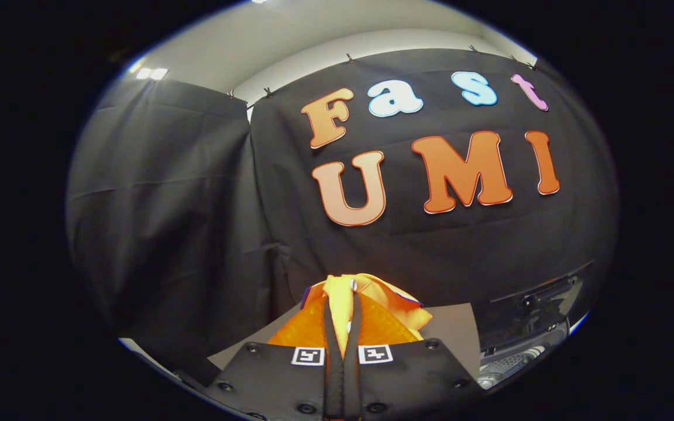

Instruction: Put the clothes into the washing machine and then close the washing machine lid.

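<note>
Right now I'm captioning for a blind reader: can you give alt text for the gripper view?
The gripper is shut on an orange and yellow garment, lifted in front of the booth's black cloth wall. Beyond the fingers and to their right sits the washing machine, its dark lid raised.

No legible text; coded markers [308,355] on tongs [341,295] gripping clothes [396,305].

A recording booth: black cloth walls [196,193] clipped up under a white ceiling [313,35], washing machine [524,327] in the corner.
</note>
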`<action>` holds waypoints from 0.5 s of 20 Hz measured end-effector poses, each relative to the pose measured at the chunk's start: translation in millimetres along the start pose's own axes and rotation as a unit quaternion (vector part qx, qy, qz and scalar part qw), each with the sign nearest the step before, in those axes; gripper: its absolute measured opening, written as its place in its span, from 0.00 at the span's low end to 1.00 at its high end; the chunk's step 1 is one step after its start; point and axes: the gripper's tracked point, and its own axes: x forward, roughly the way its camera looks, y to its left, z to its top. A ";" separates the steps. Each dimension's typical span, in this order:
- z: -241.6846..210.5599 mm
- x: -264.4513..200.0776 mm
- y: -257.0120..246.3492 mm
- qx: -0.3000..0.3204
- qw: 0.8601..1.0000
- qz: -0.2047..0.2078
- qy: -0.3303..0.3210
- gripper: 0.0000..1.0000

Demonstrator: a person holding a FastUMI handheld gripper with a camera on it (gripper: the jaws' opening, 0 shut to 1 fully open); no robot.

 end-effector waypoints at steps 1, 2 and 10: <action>10.4 -6.2 -5.1 -0.001 1.000 0.000 -0.010 0.08; 18.2 -11.9 -11.7 -0.002 1.000 -0.002 -0.016 0.07; 80.3 -63.2 -95.8 -0.014 0.997 -0.028 -0.067 0.08</action>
